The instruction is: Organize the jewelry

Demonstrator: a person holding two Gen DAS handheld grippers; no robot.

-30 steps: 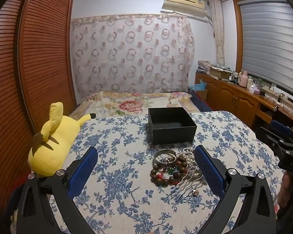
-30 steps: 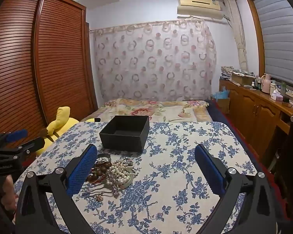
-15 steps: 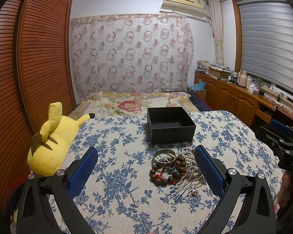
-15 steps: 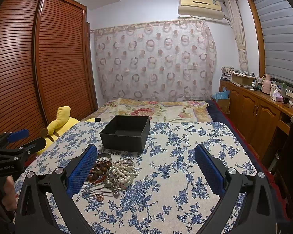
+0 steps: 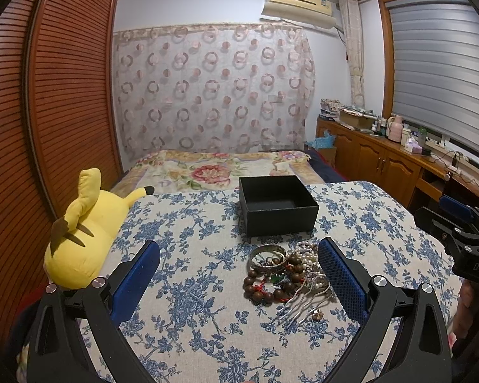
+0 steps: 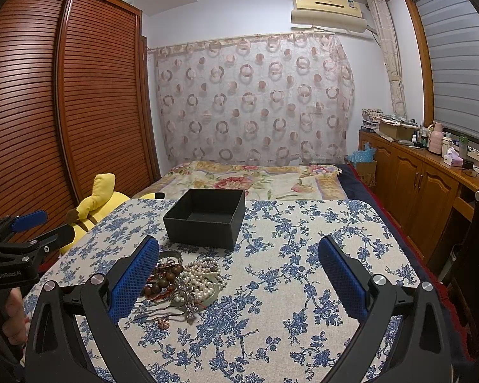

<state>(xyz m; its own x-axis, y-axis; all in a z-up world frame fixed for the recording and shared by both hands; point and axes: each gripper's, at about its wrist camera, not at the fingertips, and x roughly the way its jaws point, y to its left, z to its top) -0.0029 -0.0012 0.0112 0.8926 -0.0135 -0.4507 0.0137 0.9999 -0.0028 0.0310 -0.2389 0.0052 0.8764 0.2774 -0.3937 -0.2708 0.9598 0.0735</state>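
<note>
A heap of jewelry (image 5: 284,274) lies on the blue-flowered tablecloth (image 5: 188,293): a silver bangle (image 5: 267,254), brown wooden beads (image 5: 261,289), white pearls (image 6: 204,273) and thin silver chains. Behind it stands an empty black box (image 5: 277,206), also in the right wrist view (image 6: 207,218). My left gripper (image 5: 238,279) is open, above the cloth, with the heap just inside its right finger. My right gripper (image 6: 238,279) is open too, with the jewelry heap (image 6: 185,282) beside its left finger. Neither holds anything.
A yellow plush toy (image 5: 83,239) lies at the table's left edge. Beyond the table is a bed (image 5: 220,169) with a flowered blanket. A wooden sideboard (image 6: 421,175) runs along the right wall, a slatted wardrobe (image 5: 48,111) along the left.
Both grippers have hardly shifted; the view has drifted very slightly. Nothing was taken hold of or let go.
</note>
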